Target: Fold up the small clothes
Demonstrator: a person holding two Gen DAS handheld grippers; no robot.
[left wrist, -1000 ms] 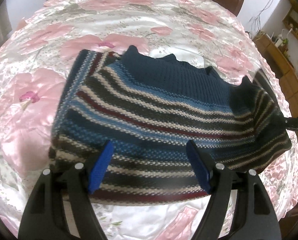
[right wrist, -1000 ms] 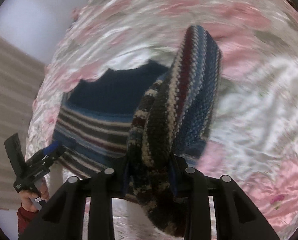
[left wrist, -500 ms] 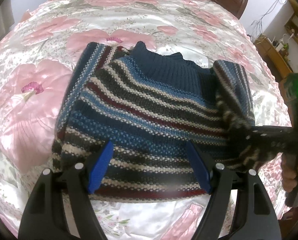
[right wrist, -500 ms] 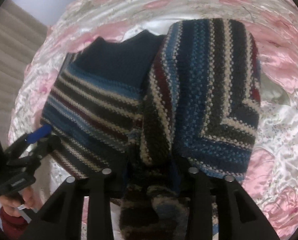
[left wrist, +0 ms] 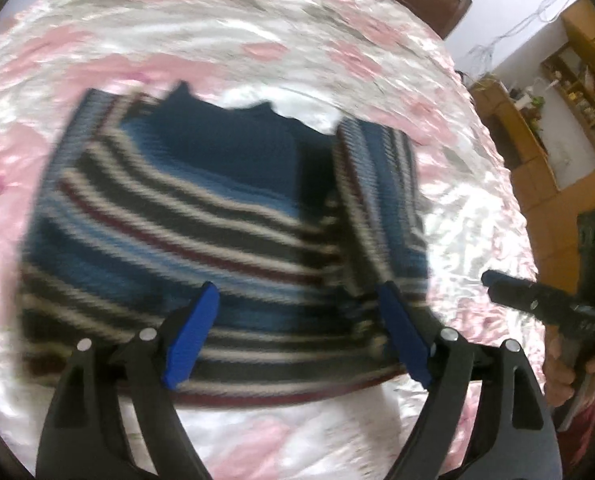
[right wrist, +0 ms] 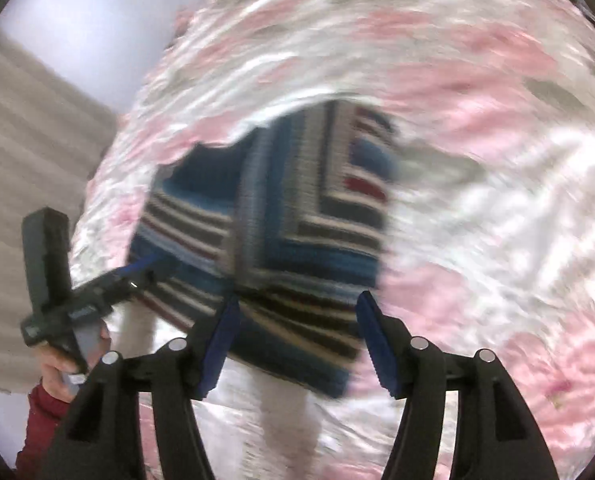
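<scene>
Both sleeves of the sweater (left wrist: 201, 224) lie folded in; ahead of 2 spread, empty grippers (left wrist: 297, 336) (right wrist: 297, 340), the final fold looks left.

Pink floral satin bedspread (left wrist: 281, 28), wooden shelves (left wrist: 577, 92), beige curtain (right wrist: 25, 128).

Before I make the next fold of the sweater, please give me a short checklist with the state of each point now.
1. Left gripper jaws open, holding nothing: ok.
2. Right gripper jaws open, free of the knit: ok.
3. Right sleeve folded over the striped sweater: ok.
4. Left sleeve folded in the same way: cannot tell, the picture is blurred.
5. Sweater lies fully on the floral bedspread, nothing else on it: ok.
6. Bottom hem flat and straight: cannot tell, the left gripper covers part of it.
</scene>
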